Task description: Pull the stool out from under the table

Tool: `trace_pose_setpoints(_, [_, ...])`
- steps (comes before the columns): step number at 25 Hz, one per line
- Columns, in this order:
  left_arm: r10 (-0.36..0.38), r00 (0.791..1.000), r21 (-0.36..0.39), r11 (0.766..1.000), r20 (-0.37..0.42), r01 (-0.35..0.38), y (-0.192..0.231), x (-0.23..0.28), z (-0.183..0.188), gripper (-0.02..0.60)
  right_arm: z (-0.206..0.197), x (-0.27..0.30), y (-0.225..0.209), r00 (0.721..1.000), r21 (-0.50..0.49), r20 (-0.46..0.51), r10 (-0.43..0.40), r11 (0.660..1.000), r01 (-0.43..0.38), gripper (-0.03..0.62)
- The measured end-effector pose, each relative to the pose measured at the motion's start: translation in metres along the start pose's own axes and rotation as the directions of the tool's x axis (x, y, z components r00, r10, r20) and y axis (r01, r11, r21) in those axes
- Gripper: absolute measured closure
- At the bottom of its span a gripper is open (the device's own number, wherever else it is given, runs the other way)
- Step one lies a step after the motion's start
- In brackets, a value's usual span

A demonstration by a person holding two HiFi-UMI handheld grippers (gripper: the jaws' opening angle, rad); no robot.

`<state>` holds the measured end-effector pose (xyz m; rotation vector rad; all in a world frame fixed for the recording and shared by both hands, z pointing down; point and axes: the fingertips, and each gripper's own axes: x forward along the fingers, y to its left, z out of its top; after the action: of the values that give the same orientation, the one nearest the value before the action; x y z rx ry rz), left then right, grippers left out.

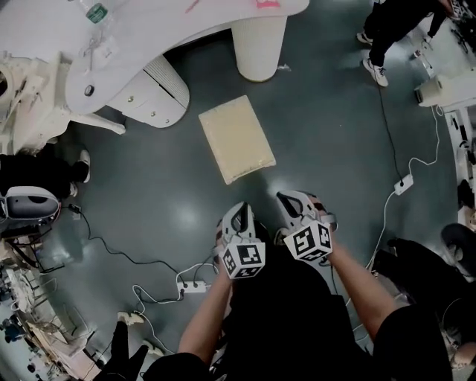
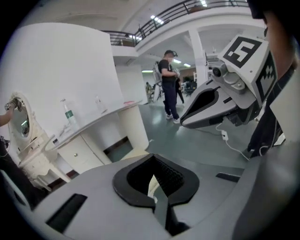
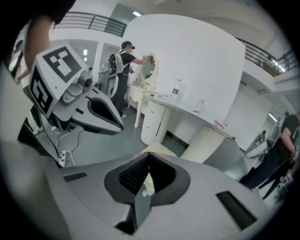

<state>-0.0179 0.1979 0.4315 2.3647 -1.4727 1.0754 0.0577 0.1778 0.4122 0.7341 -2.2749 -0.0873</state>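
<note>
The stool (image 1: 236, 138), with a cream rectangular top, stands on the grey floor just in front of the white table (image 1: 149, 45) and beside its round pedestal (image 1: 259, 48). My left gripper (image 1: 236, 216) and right gripper (image 1: 288, 199) hang side by side close to my body, above the floor and short of the stool. Neither one touches it. Both are shut with nothing between the jaws. In the left gripper view, the left gripper (image 2: 152, 180) points at the table, and a strip of the stool (image 2: 134, 153) shows beyond it. The right gripper (image 3: 147, 180) also faces the stool (image 3: 161, 150).
A white drawer unit (image 1: 156, 93) sits under the table's left part. A power strip (image 1: 195, 286) with cables lies on the floor to my left, another (image 1: 404, 184) to my right. A person (image 1: 387, 30) stands at the far right. A bottle (image 1: 97, 13) stands on the table.
</note>
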Motion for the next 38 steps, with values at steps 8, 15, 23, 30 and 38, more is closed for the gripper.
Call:
trace_pose_setpoints(8, [-0.065,0.979,-0.083,0.993,0.194,0.083,0.046,-0.034,0.088,0.575,0.085,-0.043,-0.053,0.987,0.13,0.085,-0.134,0.984,0.122,0.588])
trace_pose_setpoints(15, [-0.061,0.949,-0.081,0.993,0.309,0.09,0.064,-0.051,0.151,0.575,0.132,-0.066,-0.09,0.961,0.208,0.179,-0.211,0.963,0.172,0.588])
trace_pose_setpoints(23, [-0.03,0.94,-0.128,0.989,0.339,0.078,0.093,-0.06,0.19,0.575,0.182,-0.084,-0.115,0.937,0.242,0.283,-0.205,0.961,0.137,0.588])
trace_pose_setpoints(30, [-0.045,0.914,-0.082,0.993,0.402,0.085,0.082,-0.058,0.243,0.575,0.191,-0.12,-0.167,0.921,0.115,0.312,-0.233,0.972,0.207,0.588])
trace_pose_setpoints(38, [-0.041,0.866,-0.151,0.979,0.499,0.133,0.086,-0.061,0.315,0.575,0.194,-0.156,-0.216,0.825,0.402,0.389,-0.409,0.881,0.247,0.586])
